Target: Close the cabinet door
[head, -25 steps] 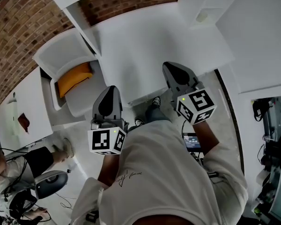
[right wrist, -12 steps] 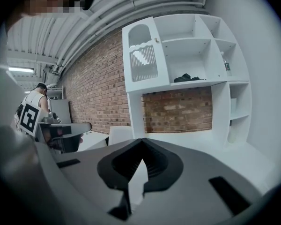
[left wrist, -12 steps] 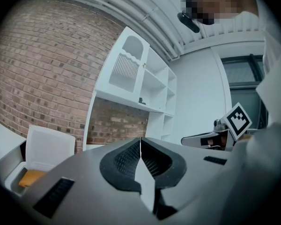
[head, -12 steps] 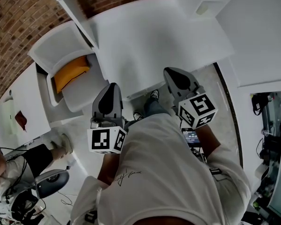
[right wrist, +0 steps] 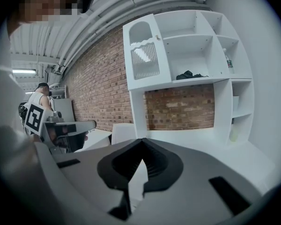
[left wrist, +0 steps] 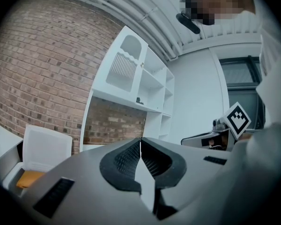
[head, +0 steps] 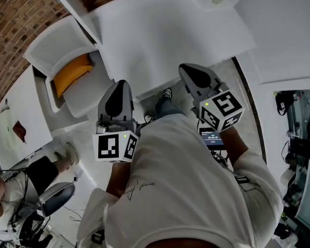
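Facing the white cabinet (right wrist: 187,86) now, and both tools are up in front of it, well apart from it. Left gripper (left wrist: 140,142): jaws pressed together, ribbed pads meeting at the tips, nothing between them. Right gripper (right wrist: 141,142): same story, jaws together and empty. Neither one touches the cabinet.

The cabinet door (right wrist: 145,53) fills the cabinet's upper left bay. It's a white panel with an arched window on top, a slatted one below, and a small knob (right wrist: 155,36) on its right edge. From the right gripper view it looks flush with the cabinet's frame; whether it is fully shut I cannot tell.

Just right of the door, in the cabinet's open shelves, a dark bundle (right wrist: 189,74) lies on the shelf level with the door's foot. Under those shelves the brick wall (right wrist: 178,107) shows through the cabinet's open middle, and the cabinet's white counter (head: 160,40) runs out toward the person.

From the head view, both grippers are held before the counter's near edge, the left one toward the cabinet's left side, the right one toward its right. A white chair (head: 62,43) with an orange cushion (head: 70,74) stands just beside the cabinet's left side. Another person (right wrist: 40,95) stands well off to the cabinet's left.
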Tool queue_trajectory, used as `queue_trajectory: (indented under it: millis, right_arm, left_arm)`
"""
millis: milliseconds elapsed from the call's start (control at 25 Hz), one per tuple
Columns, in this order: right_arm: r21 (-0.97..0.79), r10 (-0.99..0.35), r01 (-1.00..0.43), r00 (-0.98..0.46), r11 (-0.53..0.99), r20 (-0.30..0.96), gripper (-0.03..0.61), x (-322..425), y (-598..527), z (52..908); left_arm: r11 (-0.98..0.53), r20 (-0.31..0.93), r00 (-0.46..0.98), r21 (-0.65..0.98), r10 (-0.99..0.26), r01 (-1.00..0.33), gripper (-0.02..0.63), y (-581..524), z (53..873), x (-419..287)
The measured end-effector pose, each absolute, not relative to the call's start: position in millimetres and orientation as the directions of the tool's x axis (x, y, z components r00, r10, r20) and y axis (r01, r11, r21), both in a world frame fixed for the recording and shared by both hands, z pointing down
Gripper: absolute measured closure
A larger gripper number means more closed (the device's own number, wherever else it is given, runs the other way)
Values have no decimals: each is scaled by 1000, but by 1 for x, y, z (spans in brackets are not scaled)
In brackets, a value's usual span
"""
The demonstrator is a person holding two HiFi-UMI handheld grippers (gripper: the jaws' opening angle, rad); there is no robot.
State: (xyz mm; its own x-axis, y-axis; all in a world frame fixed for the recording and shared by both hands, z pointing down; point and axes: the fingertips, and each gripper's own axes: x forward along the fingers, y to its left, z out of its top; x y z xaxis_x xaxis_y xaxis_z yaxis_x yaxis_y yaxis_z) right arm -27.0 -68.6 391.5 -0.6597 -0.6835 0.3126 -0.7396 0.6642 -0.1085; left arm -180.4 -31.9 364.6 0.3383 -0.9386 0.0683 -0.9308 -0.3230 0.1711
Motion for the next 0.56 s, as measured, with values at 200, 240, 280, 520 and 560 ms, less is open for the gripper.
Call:
queue_trajectory:
  millis: [200,240,280,520,560]
  right_arm:
    - [-105,-672,-729,-670,677,316,555,-26,-68,389]
    - [-105,-670,-727,-671,679,317,555,-26,-67,389]
    - [-107,-667,-725,-673,681,319,555,-26,-65,390]
    - [-118,-657,-718,-681,686,324,554,-25,-65,390]
    - [-115,-657,-717,-681,687,323,555,-25,-67,389]
  left_arm:
    - [-318,79,335,174,-939,-932,595,-33,365,-183]
    - [-319,80,337,174,-938,-932,595,-32,366,-183]
    - [-320,83,338,177,-937,-931,595,-31,368,-182]
    - [-314,101,336,191,-936,-930,596,-33,373,-180]
    - [-312,101,335,192,-937,-930,596,-35,374,-180]
